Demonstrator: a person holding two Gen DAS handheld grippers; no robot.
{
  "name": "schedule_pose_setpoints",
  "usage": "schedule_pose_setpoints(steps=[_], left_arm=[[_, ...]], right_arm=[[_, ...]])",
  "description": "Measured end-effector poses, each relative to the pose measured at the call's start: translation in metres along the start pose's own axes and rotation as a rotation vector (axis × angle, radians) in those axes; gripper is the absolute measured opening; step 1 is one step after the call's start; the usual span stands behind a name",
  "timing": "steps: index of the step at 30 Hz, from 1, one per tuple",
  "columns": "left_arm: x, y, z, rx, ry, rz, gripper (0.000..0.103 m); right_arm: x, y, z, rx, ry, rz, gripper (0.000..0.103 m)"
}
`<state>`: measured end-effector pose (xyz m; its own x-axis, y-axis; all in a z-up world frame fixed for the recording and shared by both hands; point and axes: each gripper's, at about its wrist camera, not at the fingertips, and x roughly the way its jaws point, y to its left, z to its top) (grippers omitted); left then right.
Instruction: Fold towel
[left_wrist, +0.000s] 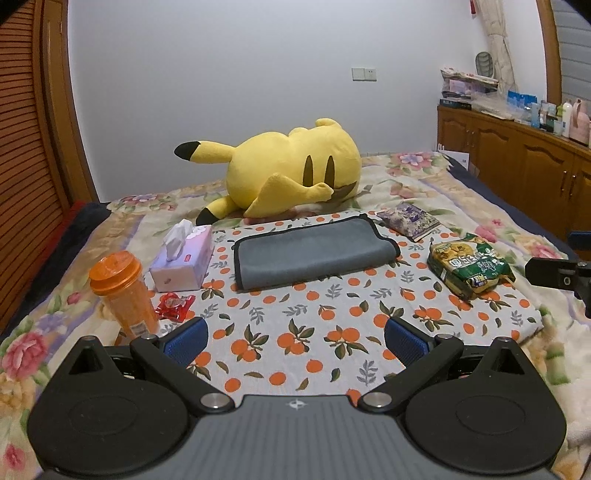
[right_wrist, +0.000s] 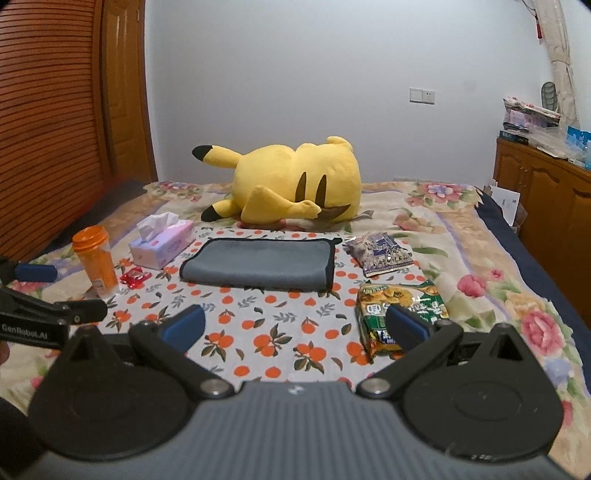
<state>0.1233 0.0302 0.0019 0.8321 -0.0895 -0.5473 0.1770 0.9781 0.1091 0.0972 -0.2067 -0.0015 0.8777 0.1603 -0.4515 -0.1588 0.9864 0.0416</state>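
Observation:
A grey towel (left_wrist: 314, 251) with a black hem lies folded on the orange-print cloth (left_wrist: 295, 332) on the bed; it also shows in the right wrist view (right_wrist: 258, 264). My left gripper (left_wrist: 295, 338) is open and empty, well in front of the towel above the cloth. My right gripper (right_wrist: 295, 325) is open and empty, also in front of the towel, its right finger over a green snack bag (right_wrist: 399, 306). Part of the right gripper shows at the left wrist view's right edge (left_wrist: 557, 277). The left gripper shows at the right wrist view's left edge (right_wrist: 40, 306).
A yellow plush toy (left_wrist: 291, 170) lies behind the towel. Left of the towel are a tissue box (left_wrist: 184, 258), an orange bottle (left_wrist: 123, 291) and a red wrapper (left_wrist: 173, 304). Right of it are a purple packet (left_wrist: 408, 219) and the green snack bag (left_wrist: 469, 267). A wooden cabinet (left_wrist: 517, 166) stands at right.

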Motion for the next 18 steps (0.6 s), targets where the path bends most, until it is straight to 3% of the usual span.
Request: schedule_pose_setpoints(steps=[18], left_arm=[[-0.021, -0.015, -0.030, -0.009, 0.021, 0.014, 0.103]], right_arm=[[-0.021, -0.003, -0.028, 0.018, -0.004, -0.001, 0.103]])
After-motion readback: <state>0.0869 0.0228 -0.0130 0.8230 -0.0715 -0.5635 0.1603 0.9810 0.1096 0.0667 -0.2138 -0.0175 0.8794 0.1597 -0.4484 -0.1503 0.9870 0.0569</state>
